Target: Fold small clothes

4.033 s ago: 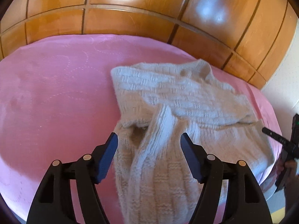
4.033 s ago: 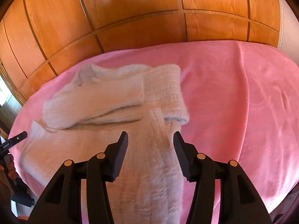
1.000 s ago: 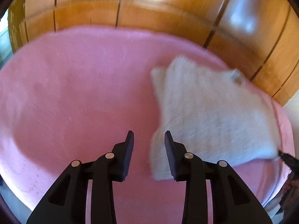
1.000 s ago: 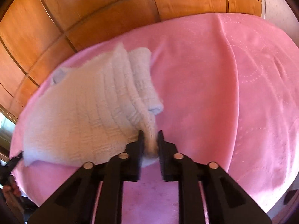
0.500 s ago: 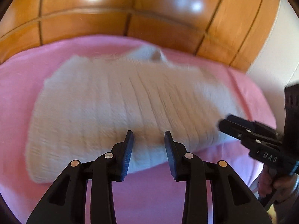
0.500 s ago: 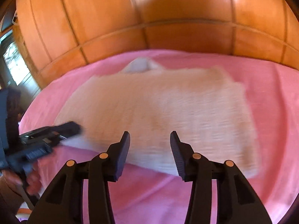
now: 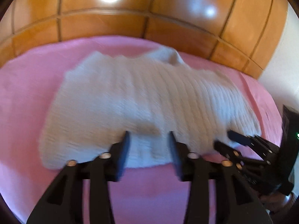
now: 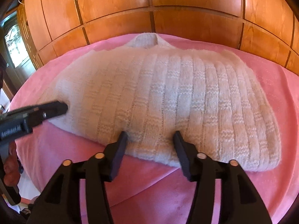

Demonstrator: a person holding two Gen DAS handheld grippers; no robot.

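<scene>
A cream knitted sweater (image 8: 164, 97) lies back-side up on the pink bed cover, collar at the far edge, sleeves tucked under; it also shows, blurred, in the left wrist view (image 7: 142, 100). My left gripper (image 7: 148, 136) is open over the sweater's near hem, left of middle. My right gripper (image 8: 150, 136) is open over the near hem as well. The right gripper shows at the right of the left wrist view (image 7: 229, 140), at the hem's right end. The left gripper shows in the right wrist view (image 8: 61, 108), at the sweater's left edge.
The pink bed cover (image 8: 271, 85) spreads around the sweater on all sides. A glossy wooden panelled wall (image 8: 168, 9) stands right behind the bed. A white wall (image 7: 280, 71) is at the right of the left wrist view.
The sweater was flipped over into a folded rectangle. Both grippers let go and swung to its near hem; over the last half second they moved closer and opened wider.
</scene>
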